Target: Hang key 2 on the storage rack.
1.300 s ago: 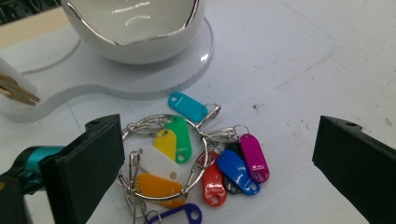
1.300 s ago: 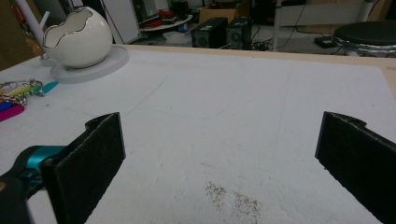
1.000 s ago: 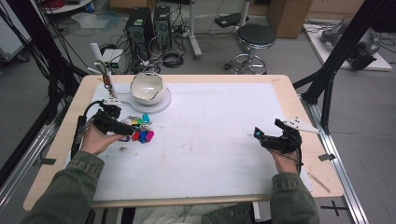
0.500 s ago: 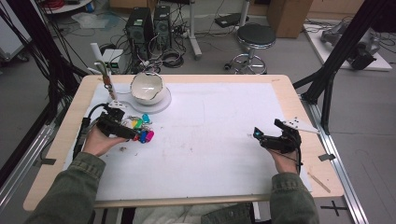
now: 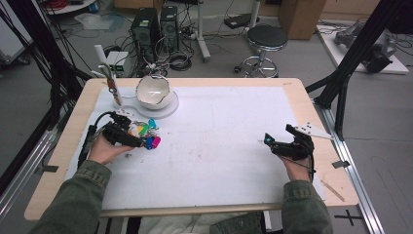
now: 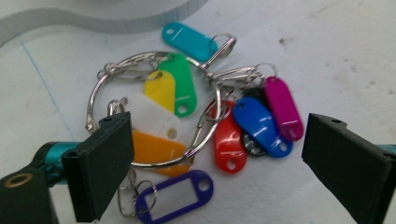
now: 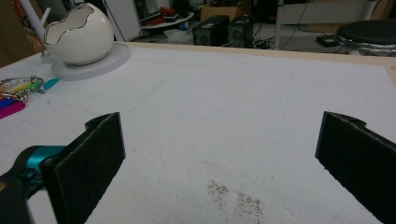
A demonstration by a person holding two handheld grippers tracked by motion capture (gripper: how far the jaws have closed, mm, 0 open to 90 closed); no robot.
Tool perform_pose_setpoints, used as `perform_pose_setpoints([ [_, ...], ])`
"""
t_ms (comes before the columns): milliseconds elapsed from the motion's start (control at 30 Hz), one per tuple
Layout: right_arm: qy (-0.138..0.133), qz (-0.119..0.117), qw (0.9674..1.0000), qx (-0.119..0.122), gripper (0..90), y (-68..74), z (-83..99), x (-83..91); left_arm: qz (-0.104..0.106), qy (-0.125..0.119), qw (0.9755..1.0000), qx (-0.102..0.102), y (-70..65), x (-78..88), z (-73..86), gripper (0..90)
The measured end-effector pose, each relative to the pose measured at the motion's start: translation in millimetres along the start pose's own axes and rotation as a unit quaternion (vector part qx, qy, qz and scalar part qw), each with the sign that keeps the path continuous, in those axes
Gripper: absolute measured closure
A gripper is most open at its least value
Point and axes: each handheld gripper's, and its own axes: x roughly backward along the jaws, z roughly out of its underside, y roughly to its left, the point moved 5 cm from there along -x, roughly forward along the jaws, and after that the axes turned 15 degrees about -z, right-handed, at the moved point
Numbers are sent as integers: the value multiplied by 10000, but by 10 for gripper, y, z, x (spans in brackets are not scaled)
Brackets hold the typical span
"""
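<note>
Now we hold our left gripper (image 6: 212, 154), jaws wide and just been closing, over the key-tag bunch (image 6: 196, 116); our right gripper (image 7: 219, 163) rests open, empty.

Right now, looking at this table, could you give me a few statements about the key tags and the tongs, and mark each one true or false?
1. The bunch of key tags lies on the white table cover. True.
2. The left tongs are clamped on the purple tag. False: their jaws stand apart over the bunch, and the pads press on nothing, though they have just been closing a little.
3. The right tongs hold a key tag. False: they are open with bare table cover between the jaws.
4. An egg-shaped white bowl stands on a round base beyond the tags. True.
5. The tags all share one colour. False: teal, green, yellow, red, blue and magenta show.
</note>
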Motion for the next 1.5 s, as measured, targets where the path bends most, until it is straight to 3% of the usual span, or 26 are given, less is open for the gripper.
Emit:
perform_pose_setpoints([
  [400,2,-21,10000,-9,6,4,0,0,31,40,10000,-72,4,-52,8,277],
  [600,-20,-19,10000,-23,6,3,-3,3,75,116,9998,-144,-4,-73,25,498],
  [767,-29,-25,10000,-29,6,2,-4,6,-61,130,9998,-159,22,-102,25,701],
  [867,-23,-29,10000,-38,6,1,-3,6,2,89,9995,-311,6,-94,23,801],
  [967,-29,-30,10000,-31,6,1,-4,4,-51,52,9991,-419,-8,-80,20,816],
  [1200,-24,-29,10000,-39,6,2,-3,5,209,39,9996,-161,50,-58,11,848],
  [1500,-35,-36,10000,-47,7,2,-5,6,140,-10,9999,49,133,-2,9,873],
])
